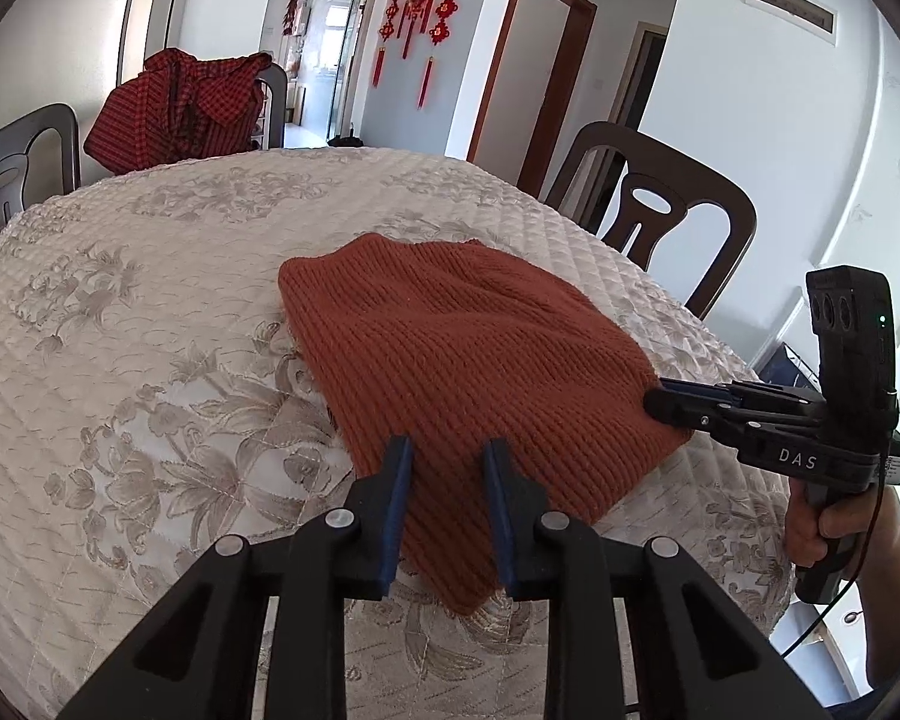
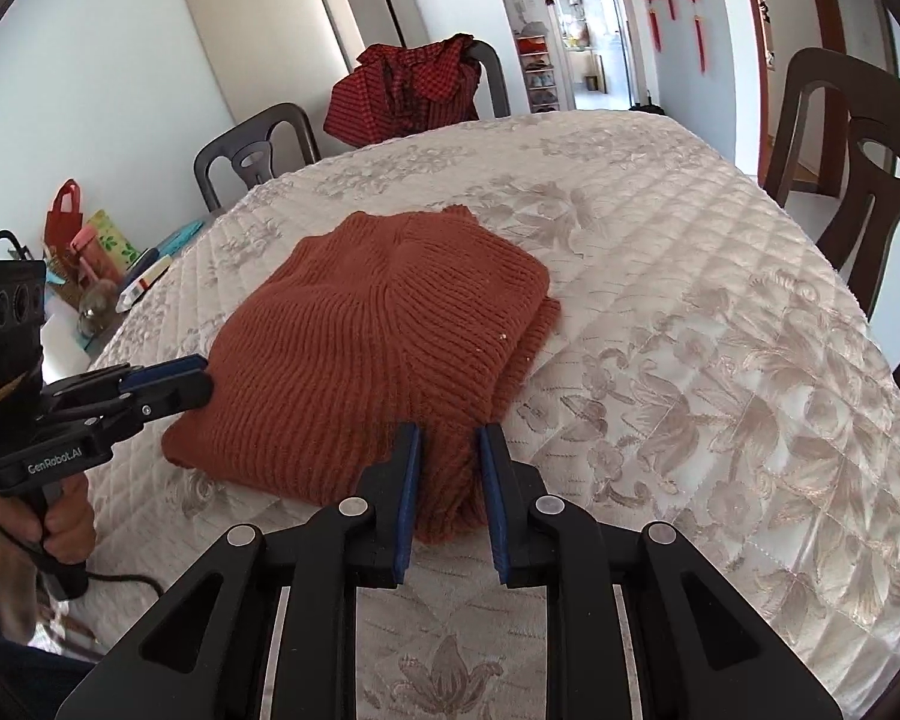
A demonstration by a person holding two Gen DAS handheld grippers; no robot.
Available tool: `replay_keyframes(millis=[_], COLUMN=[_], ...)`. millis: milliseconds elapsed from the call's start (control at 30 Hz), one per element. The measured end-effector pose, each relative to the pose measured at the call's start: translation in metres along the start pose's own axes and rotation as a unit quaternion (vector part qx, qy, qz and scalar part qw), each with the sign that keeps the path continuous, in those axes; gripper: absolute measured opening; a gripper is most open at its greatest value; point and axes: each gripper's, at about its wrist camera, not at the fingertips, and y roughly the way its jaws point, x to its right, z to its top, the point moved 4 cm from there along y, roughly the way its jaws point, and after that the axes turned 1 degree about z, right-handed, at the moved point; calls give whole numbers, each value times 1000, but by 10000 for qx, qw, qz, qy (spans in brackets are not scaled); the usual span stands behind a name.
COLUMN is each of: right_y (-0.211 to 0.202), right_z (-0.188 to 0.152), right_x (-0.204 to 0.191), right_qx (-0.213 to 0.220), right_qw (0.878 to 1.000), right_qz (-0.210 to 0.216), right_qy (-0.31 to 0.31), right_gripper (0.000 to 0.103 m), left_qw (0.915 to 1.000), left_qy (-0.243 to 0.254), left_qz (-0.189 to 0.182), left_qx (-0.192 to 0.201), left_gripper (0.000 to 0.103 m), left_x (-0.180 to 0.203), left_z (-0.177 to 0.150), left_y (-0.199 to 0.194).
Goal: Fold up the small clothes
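Note:
A rust-orange knitted sweater (image 1: 450, 348) lies folded on the quilted floral tablecloth (image 1: 150, 300). My left gripper (image 1: 447, 444) has its blue pads closed on the near corner, and knit fills the gap between them. The right gripper (image 1: 660, 402) comes in from the right and pinches the sweater's right corner. In the right wrist view the sweater (image 2: 378, 330) shows stacked layers at its right side. There my right gripper (image 2: 447, 429) squeezes a bunched near edge, and the left gripper (image 2: 207, 378) bites the left edge.
A red checked garment (image 1: 180, 108) hangs over a far chair. Dark wooden chairs (image 1: 660, 204) (image 2: 852, 150) stand around the table. Bags and a bottle (image 2: 90, 258) sit on a side surface at the left. A person's hands (image 1: 810, 528) (image 2: 60, 528) hold the gripper handles.

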Motion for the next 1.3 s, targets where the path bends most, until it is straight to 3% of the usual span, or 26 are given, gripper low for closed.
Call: replay_keyframes(millis=[533,933,1067,1300], right_y=[-1,-17,3,2], right_z=[0,16,13,17], right_x=[1,-7,0,4], right_qx=[1,407,101,150], right_qw=[9998,9990,9997,9992], right_qz=[29,61,-36,144], right_qy=[182,153,200,349], right_gripper=[25,25,25,26], left_qw=[9997,9990,9991,9988], left_qy=[-172,-274,-275,-344], left_qz=[172,335,331,354], left_qx=[-63,70,-60,-25], left_gripper=[28,28,28,31], left_x=[1,-9,-11,-17], left_z=[6,19,16,21], left_y=[-5,-4,5,3])
